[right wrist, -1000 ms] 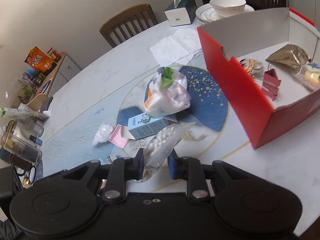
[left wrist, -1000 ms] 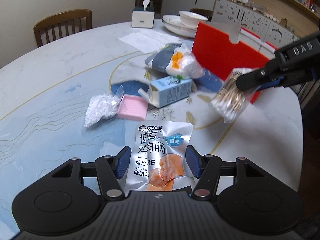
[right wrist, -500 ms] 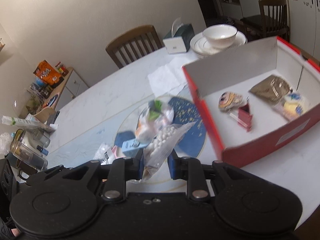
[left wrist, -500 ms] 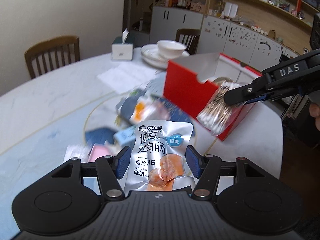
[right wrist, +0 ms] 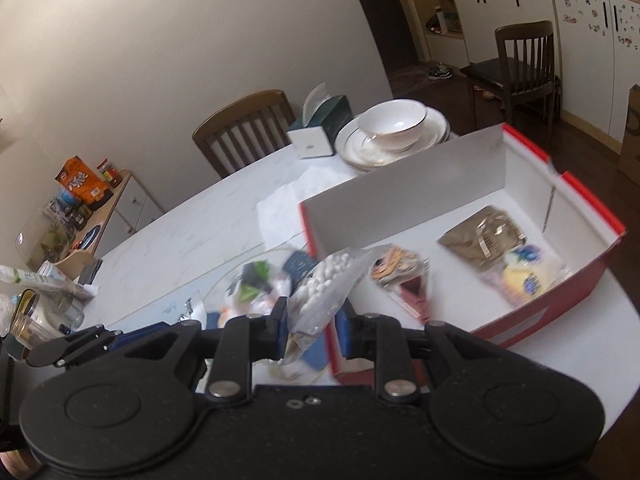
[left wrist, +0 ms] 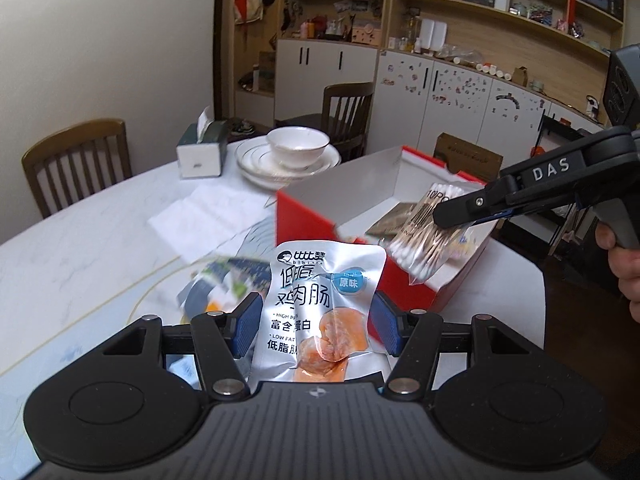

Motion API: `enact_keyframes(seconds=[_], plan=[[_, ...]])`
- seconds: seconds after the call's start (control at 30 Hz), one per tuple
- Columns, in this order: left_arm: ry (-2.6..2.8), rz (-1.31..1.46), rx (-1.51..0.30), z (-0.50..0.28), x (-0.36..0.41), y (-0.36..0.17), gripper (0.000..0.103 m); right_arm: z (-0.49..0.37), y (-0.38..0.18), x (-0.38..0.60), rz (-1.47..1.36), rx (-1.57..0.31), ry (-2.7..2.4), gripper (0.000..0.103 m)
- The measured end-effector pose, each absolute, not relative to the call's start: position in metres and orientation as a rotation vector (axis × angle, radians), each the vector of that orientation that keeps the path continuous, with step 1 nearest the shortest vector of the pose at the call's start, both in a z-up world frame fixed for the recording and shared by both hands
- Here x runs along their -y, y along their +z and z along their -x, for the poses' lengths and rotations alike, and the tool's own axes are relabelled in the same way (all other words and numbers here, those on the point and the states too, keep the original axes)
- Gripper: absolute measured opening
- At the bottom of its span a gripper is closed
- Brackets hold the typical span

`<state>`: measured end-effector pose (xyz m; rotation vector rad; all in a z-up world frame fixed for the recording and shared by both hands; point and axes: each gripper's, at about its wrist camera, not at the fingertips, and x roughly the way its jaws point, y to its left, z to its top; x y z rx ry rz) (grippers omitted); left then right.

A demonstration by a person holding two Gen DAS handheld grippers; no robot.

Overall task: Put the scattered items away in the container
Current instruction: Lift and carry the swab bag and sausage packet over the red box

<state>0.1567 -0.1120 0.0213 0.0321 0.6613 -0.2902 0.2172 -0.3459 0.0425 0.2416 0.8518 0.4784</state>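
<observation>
My left gripper [left wrist: 316, 326] is shut on a silver chicken sausage packet [left wrist: 320, 304], held in the air in front of the red box [left wrist: 304, 220]. My right gripper [right wrist: 313, 330] is shut on a clear bag of cotton swabs [right wrist: 324, 286], held above the near left corner of the red box [right wrist: 576, 280]. In the left wrist view the right gripper [left wrist: 444, 216] hangs over the box with the swab bag [left wrist: 424, 240]. The box holds a brown packet [right wrist: 482, 234], a yellow packet [right wrist: 524, 280], a red clip [right wrist: 416, 296] and a printed packet [right wrist: 394, 264].
On the marble table [right wrist: 180, 240] lie a white plastic bag with orange and green contents [right wrist: 256, 288], a paper sheet [left wrist: 200, 216], a tissue box [left wrist: 200, 148] and stacked plates with a bowl [left wrist: 288, 152]. Wooden chairs [left wrist: 76, 164] stand around the table.
Both grippers have lifted and moved toward the red box with their loads. The right gripper's swab bag now hangs over the box instead of in front of it.
</observation>
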Motion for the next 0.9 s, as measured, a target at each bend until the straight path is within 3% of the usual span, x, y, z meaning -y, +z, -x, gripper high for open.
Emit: enact_keyframes(seconds=[0.9], plan=[[-0.356,-0.163,-0.620,-0.246,0.212,0.047,0.058,-0.268,0.030,0.419,-0.114,-0.821,0.421,0.023]])
